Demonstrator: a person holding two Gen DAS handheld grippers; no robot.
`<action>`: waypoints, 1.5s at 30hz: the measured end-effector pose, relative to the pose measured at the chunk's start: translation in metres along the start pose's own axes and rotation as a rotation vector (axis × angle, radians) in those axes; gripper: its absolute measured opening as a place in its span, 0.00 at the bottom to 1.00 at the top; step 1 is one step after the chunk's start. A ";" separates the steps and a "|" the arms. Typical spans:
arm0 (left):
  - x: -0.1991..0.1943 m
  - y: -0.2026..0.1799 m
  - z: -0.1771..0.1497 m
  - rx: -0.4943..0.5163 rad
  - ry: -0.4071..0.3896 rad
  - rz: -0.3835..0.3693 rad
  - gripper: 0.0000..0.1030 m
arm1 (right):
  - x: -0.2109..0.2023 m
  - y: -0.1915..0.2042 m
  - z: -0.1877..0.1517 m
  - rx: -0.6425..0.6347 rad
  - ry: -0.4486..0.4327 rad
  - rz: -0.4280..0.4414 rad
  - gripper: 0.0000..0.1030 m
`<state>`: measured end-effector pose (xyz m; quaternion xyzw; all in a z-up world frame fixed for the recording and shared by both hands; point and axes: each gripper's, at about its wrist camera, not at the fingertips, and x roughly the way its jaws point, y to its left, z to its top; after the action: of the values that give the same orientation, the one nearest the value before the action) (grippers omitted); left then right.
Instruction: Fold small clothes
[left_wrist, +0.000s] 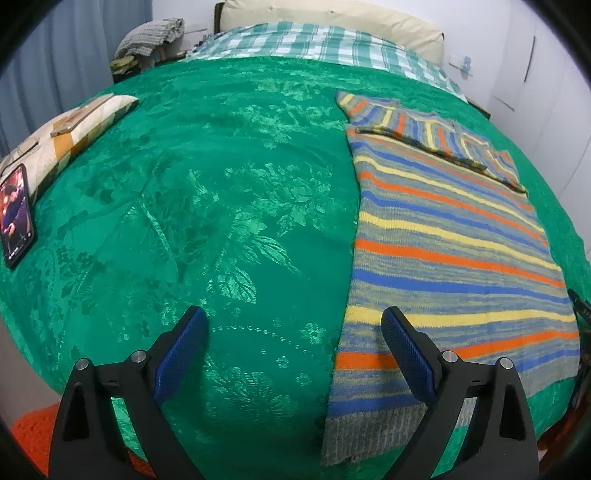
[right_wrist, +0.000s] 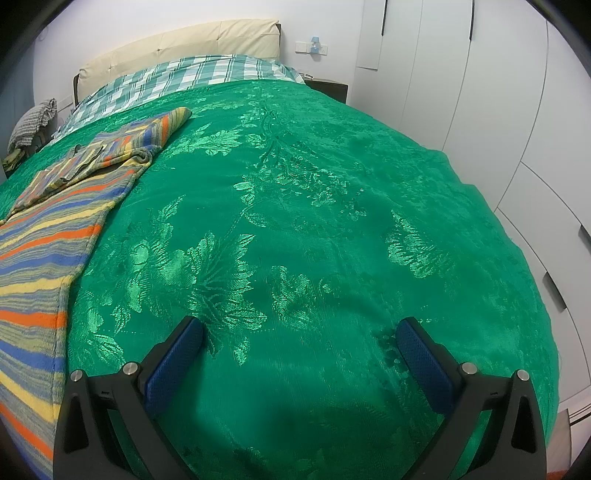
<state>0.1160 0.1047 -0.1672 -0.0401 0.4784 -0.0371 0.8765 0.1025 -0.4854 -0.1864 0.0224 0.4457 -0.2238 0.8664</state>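
A striped knitted sweater (left_wrist: 454, 236) in grey, orange, blue and yellow lies flat on the green bedspread (left_wrist: 221, 206), its sleeves folded across the chest near the collar. My left gripper (left_wrist: 295, 321) hovers open above the bed by the sweater's lower left hem, its right finger over the knit. In the right wrist view the same sweater (right_wrist: 44, 243) lies at the left edge. My right gripper (right_wrist: 301, 332) stands open over bare bedspread (right_wrist: 332, 206), to the right of the sweater, with nothing between its fingers.
A phone (left_wrist: 16, 216) with a lit screen and a patterned cushion (left_wrist: 74, 129) lie at the bed's left side. A checked blanket (left_wrist: 314, 44) and cream headboard (left_wrist: 332, 18) are at the far end. White wardrobe doors (right_wrist: 480, 92) stand right of the bed.
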 end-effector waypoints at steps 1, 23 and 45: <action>0.000 0.000 0.000 -0.002 0.001 -0.001 0.93 | 0.000 0.000 0.000 0.000 0.000 0.000 1.00; 0.004 0.004 0.002 -0.032 0.000 -0.004 0.93 | 0.000 0.000 -0.001 0.000 0.000 0.000 1.00; 0.006 0.006 0.003 -0.043 0.007 0.001 0.93 | 0.000 0.000 -0.001 0.000 0.000 0.000 1.00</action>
<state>0.1218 0.1099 -0.1718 -0.0584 0.4820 -0.0265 0.8738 0.1015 -0.4851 -0.1873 0.0224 0.4455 -0.2240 0.8665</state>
